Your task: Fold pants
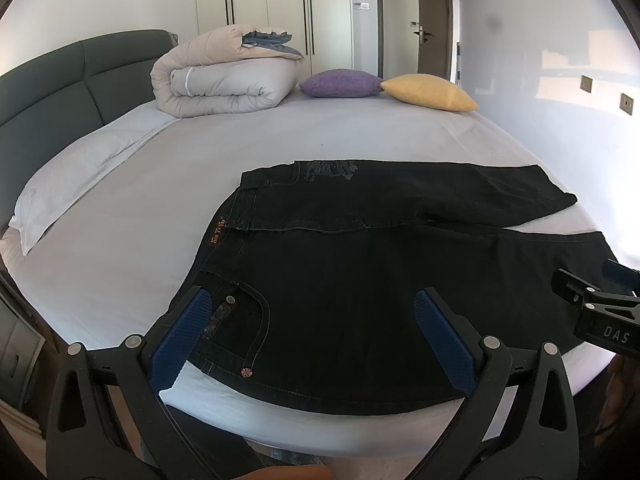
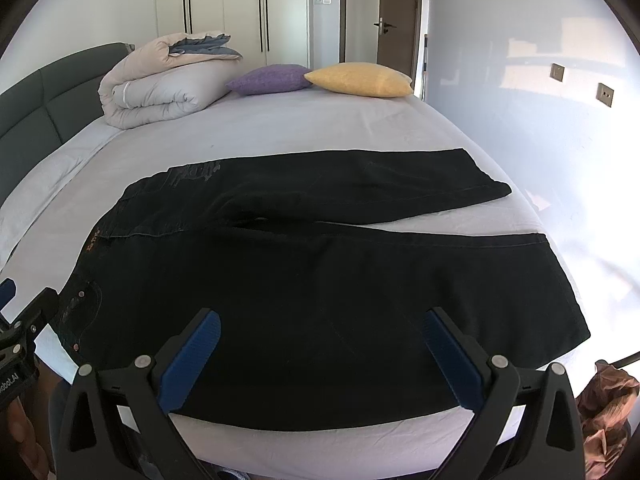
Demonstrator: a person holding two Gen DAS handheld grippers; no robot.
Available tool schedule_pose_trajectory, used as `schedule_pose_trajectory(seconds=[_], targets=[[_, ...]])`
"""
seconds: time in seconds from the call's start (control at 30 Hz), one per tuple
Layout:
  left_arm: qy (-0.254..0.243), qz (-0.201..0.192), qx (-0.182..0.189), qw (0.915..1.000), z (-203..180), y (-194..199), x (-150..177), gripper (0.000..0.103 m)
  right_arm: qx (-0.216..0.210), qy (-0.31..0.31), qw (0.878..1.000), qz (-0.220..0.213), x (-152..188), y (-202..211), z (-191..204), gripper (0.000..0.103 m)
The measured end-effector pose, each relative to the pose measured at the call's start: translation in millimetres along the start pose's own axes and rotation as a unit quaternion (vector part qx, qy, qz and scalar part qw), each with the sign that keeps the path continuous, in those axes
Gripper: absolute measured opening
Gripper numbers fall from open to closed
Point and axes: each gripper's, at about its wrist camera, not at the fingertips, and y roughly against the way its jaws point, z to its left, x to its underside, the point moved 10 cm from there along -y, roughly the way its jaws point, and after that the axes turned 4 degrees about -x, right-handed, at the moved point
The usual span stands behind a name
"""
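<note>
Dark denim pants point(image 1: 360, 264) lie spread flat on the bed point(image 1: 160, 208), waistband to the left, both legs running right. My left gripper point(image 1: 312, 304) is open over the near waist and pocket area, holding nothing. My right gripper point(image 2: 320, 324) is open over the near leg of the pants point(image 2: 320, 272), holding nothing. The right gripper also shows at the right edge of the left wrist view point(image 1: 600, 304). The left gripper shows at the left edge of the right wrist view point(image 2: 20, 320).
A folded duvet point(image 1: 224, 76), a purple cushion point(image 1: 340, 83) and a yellow cushion point(image 1: 430, 92) sit at the far side of the bed. A white pillow point(image 1: 68, 184) and grey headboard point(image 1: 60, 80) lie left. A wall point(image 1: 540, 60) stands right.
</note>
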Motion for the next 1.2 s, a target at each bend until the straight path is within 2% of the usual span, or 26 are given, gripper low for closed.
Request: schedule_pose_trajectory(seconds=[1.2], targets=[[0.003,0.005,0.001,1.0000,0,-7,4,0.103,-0.001,0.001,1.000,0.006,12,-5,7,0.103]])
